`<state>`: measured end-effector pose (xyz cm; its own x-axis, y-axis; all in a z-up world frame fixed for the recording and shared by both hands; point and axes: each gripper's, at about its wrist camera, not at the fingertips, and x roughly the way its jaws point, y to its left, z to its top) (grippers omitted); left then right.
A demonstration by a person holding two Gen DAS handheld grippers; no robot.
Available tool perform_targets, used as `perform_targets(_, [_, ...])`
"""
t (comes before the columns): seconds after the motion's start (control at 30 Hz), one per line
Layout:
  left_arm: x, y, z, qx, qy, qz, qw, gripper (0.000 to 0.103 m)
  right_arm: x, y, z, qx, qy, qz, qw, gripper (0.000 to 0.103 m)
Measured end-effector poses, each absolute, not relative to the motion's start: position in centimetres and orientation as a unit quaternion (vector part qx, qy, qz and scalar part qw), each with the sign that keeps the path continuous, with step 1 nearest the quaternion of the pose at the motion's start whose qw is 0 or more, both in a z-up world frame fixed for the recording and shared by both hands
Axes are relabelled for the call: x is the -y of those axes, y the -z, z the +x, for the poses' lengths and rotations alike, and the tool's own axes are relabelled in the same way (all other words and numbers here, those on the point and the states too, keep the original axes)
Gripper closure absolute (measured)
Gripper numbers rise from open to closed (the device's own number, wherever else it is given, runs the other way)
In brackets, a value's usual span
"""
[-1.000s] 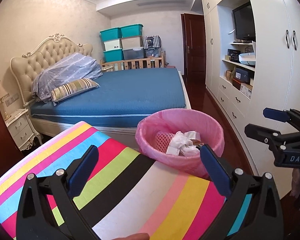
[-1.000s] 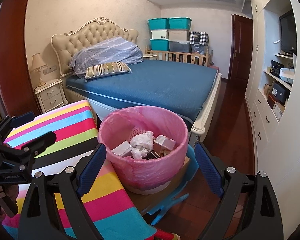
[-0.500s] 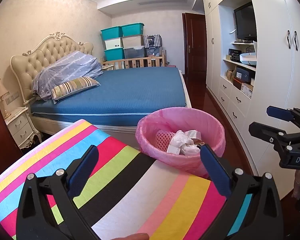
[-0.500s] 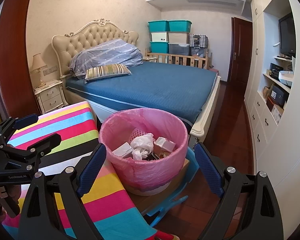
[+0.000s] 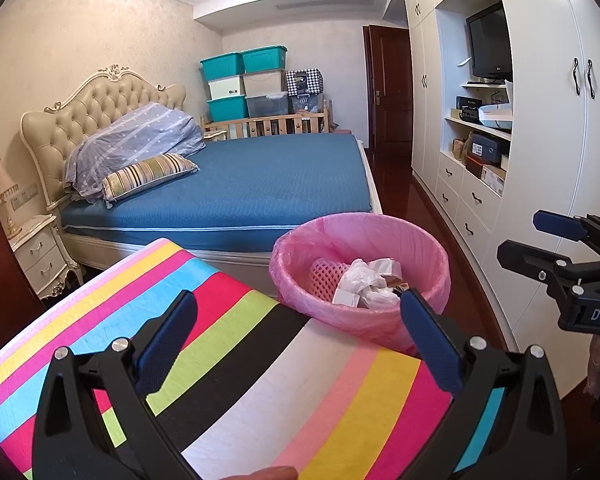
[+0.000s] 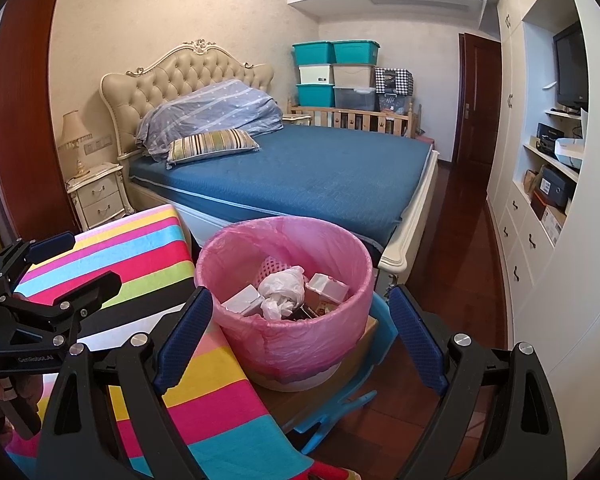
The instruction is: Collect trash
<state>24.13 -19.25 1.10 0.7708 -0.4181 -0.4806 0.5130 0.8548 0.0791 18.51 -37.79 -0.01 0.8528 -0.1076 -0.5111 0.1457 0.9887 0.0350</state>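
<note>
A bin lined with a pink bag [image 5: 360,280] [image 6: 288,312] stands beside the striped table [image 5: 236,364] [image 6: 100,276]. It holds crumpled white plastic [image 6: 280,290], small white boxes [image 6: 326,286] and a pink foam net [image 5: 326,274]. My left gripper [image 5: 300,344] is open and empty above the striped cloth, left of the bin. My right gripper [image 6: 300,344] is open and empty, just in front of and above the bin. Each gripper shows in the other's view, the right one [image 5: 556,240] and the left one [image 6: 68,260].
A bed with a blue cover [image 6: 300,172] lies behind the bin. White wardrobes and drawers [image 5: 540,152] line the right wall. The bin rests on a cardboard sheet on a blue plastic stool [image 6: 380,344]. A nightstand [image 6: 98,196] stands at the left. The floor is dark wood [image 6: 456,240].
Both grippers have drifted slightly back and up from the bin. The bin and its contents have not moved. Both stay open.
</note>
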Motion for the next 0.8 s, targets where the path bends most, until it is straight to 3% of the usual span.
perform_targets(0.8, [19.24, -0.98, 24.11, -0.231, 0.249, 0.104, 0.935, 0.005, 37.86, 0.11, 18.50, -0.263, 0.066, 0.040, 0.962, 0.018])
